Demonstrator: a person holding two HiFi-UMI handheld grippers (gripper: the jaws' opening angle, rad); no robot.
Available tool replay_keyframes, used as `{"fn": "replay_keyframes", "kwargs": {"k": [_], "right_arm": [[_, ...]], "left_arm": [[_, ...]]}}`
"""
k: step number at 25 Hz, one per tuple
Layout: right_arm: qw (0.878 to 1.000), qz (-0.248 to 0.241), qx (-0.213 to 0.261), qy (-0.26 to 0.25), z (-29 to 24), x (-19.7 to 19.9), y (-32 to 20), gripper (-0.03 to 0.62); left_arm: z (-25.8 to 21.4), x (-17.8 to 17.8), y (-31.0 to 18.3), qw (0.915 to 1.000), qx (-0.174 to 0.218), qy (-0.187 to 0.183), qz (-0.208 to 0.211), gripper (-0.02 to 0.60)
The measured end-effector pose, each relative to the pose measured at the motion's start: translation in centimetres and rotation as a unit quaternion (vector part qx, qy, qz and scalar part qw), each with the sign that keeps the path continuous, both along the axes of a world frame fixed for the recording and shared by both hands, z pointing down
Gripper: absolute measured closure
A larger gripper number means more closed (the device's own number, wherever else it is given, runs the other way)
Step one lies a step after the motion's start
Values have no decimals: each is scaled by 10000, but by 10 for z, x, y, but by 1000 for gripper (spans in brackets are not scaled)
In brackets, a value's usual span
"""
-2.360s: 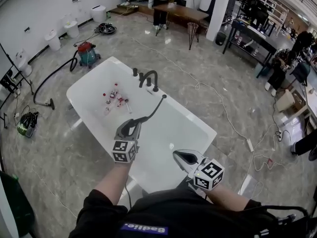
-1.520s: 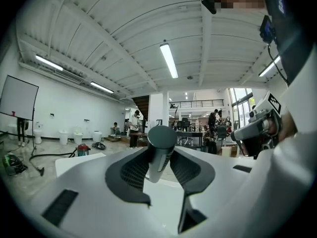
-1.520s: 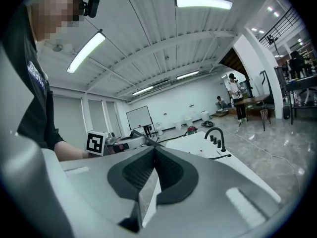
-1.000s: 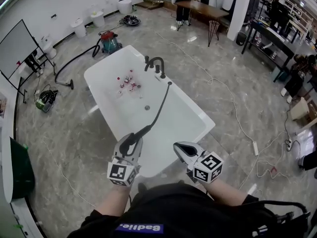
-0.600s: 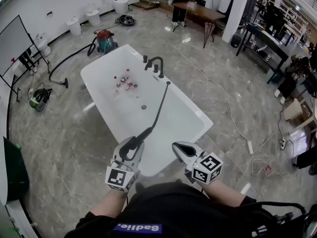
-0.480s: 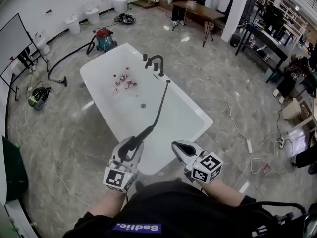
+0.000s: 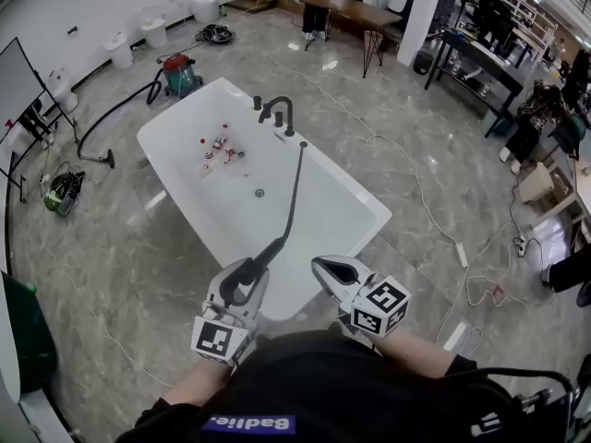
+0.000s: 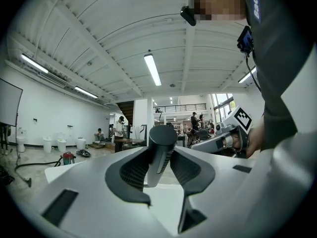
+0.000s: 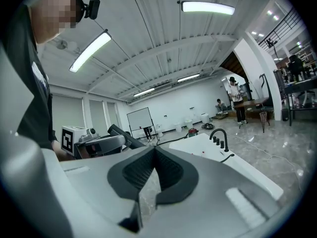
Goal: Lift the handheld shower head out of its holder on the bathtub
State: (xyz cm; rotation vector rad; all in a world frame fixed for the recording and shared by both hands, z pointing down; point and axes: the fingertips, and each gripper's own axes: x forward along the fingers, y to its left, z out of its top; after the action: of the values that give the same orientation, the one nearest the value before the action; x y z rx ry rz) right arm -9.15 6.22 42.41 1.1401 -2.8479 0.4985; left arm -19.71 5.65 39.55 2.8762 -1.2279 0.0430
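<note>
My left gripper (image 7: 242, 273) is shut on the black handheld shower head (image 7: 236, 281), held out past the near end of the white bathtub (image 7: 343, 224). Its black hose (image 7: 292, 199) runs in a nearly straight line back to the tub's rim by the black faucet (image 7: 278, 113). In the left gripper view the shower head's handle (image 8: 161, 150) stands upright between the ribbed pads. My right gripper (image 7: 325, 265) hovers level beside it, shut and empty; its pads (image 9: 163, 167) meet with nothing between them.
Small red and white items (image 7: 218, 148) lie in the tub near the drain (image 7: 259, 193). A red and teal vacuum (image 7: 181, 72) with its hose sits beyond the tub. Cables (image 7: 434, 221) trail over the marble floor at right. A table (image 7: 348, 11) and people are further back.
Both grippers have drawn back from the tub toward the person, the left one carrying the shower head. The hose has pulled out longer and straighter.
</note>
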Motion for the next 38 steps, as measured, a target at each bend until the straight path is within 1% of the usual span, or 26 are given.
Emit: {"fn": "replay_keyframes", "kwargs": {"k": [4, 8, 17, 23, 38], "right_arm": [[10000, 80, 2, -43, 3, 10, 2, 594], [9999, 84, -49, -61, 6, 14, 3, 594], [10000, -16, -16, -97, 13, 29, 4, 594], [9998, -129, 25, -125, 14, 32, 6, 594], [9998, -135, 60, -123, 7, 39, 10, 594]], "left_arm": [[0, 20, 11, 9995, 50, -125, 296, 445], [2, 31, 13, 9990, -29, -172, 414, 445], [3, 55, 17, 9987, -32, -248, 452, 445], [2, 61, 19, 9988, -40, -268, 414, 445], [-2, 68, 23, 9989, -28, -259, 382, 445]]}}
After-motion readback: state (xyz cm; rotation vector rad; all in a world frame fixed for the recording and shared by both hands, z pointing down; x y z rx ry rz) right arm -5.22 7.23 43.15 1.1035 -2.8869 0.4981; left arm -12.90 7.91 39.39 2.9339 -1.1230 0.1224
